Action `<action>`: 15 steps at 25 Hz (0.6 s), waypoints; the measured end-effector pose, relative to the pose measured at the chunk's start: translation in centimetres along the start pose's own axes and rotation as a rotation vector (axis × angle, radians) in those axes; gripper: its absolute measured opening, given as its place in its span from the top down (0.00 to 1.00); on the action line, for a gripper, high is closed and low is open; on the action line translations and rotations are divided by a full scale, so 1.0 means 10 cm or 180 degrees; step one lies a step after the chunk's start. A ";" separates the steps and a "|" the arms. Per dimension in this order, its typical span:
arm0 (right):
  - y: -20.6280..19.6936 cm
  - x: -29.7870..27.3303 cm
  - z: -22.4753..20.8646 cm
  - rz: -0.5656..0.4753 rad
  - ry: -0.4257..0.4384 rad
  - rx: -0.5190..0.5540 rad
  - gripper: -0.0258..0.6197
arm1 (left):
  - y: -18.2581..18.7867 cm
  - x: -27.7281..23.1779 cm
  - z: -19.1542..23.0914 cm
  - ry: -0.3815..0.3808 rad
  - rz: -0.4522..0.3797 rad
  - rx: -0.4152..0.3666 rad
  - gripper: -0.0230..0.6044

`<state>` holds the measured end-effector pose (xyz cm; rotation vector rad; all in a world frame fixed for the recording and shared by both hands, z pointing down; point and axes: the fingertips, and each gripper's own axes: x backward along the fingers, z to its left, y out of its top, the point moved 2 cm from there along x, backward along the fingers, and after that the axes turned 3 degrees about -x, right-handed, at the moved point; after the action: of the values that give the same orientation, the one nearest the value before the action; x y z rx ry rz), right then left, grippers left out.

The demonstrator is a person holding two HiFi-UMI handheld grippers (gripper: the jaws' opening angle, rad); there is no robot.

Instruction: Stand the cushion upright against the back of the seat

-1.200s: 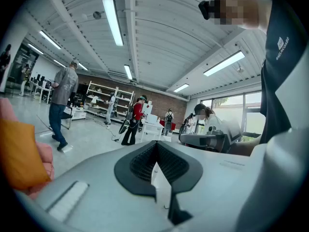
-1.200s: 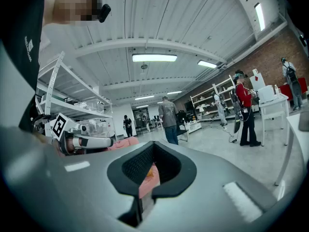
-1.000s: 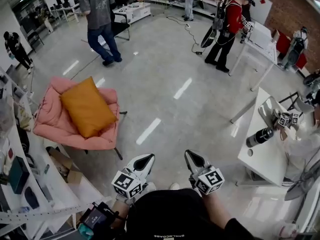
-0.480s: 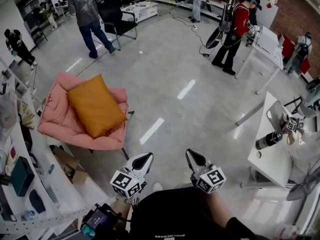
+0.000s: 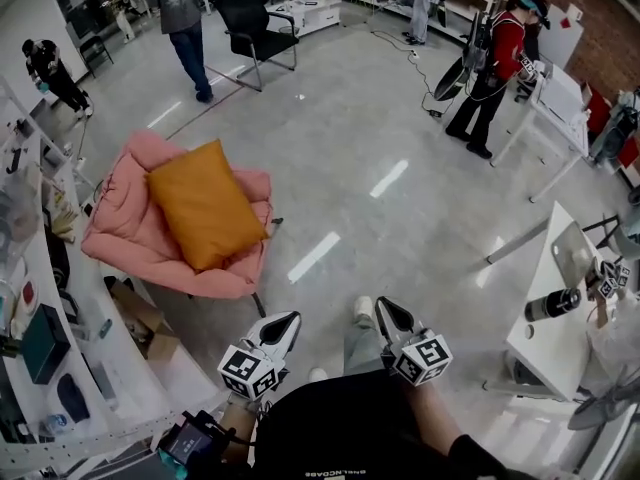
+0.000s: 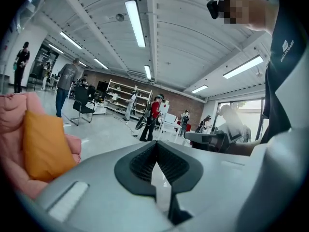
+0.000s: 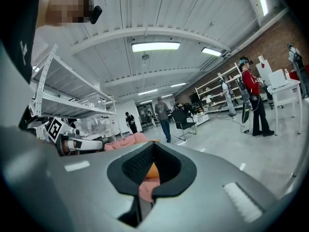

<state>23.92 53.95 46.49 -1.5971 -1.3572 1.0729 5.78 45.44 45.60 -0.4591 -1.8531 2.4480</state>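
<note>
Distance is the first hazard in the head view: the orange cushion (image 5: pixel 205 216) lies slanted across the pink seat (image 5: pixel 120 248), well ahead and to the left of the left hand-held gripper (image 5: pixel 282 324) and farther still from the right hand-held gripper (image 5: pixel 390 316); both have their jaws pressed together on nothing, so arriving without parting them would probably only shove the soft cushion or skid the light chair toward the cardboard box (image 5: pixel 140 318) beside its legs; in the left gripper view the cushion sits far off to the left of the closed jaws, and a pinch on one near corner would likely let it sag and flop forward instead of standing; in the right gripper view cushion and seat show straight ahead past the shut jaws, with the other tool close at the left, so crowding one edge risks the two knocking together.
</note>
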 end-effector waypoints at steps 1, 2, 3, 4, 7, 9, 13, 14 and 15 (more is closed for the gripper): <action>0.02 -0.09 -0.05 0.0015 0.0032 -0.0010 0.95 | 0.01 -0.04 0.06 0.0038 0.0008 0.0013 0.93; 0.05 -0.18 -0.10 0.0030 0.0067 -0.0013 0.95 | 0.03 -0.09 0.12 0.0074 0.0015 0.0027 0.93; 0.08 -0.27 -0.15 0.0045 0.0108 -0.0008 0.95 | 0.05 -0.15 0.17 0.0105 0.0020 0.0039 0.93; 0.11 -0.35 -0.21 0.0060 0.0149 -0.0001 0.95 | 0.07 -0.22 0.22 0.0133 0.0023 0.0048 0.93; 0.23 -0.61 -0.42 0.0099 0.0247 0.0009 0.95 | 0.16 -0.45 0.38 0.0222 0.0017 0.0065 0.93; 0.30 -0.80 -0.58 0.0112 0.0311 0.0009 0.95 | 0.21 -0.62 0.51 0.0282 0.0016 0.0078 0.93; 0.46 -1.14 -0.92 0.0143 0.0439 0.0025 0.95 | 0.31 -1.02 0.73 0.0370 0.0042 0.0101 0.93; 0.50 -1.22 -1.01 0.0151 0.0457 0.0028 0.95 | 0.34 -1.12 0.77 0.0391 0.0047 0.0113 0.93; 0.55 -1.29 -1.12 0.0158 0.0468 0.0022 0.95 | 0.38 -1.23 0.81 0.0412 0.0049 0.0125 0.93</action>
<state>35.26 40.07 46.80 -1.6780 -1.2211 0.9677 16.05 34.23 46.60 -0.6159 -1.7549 2.3965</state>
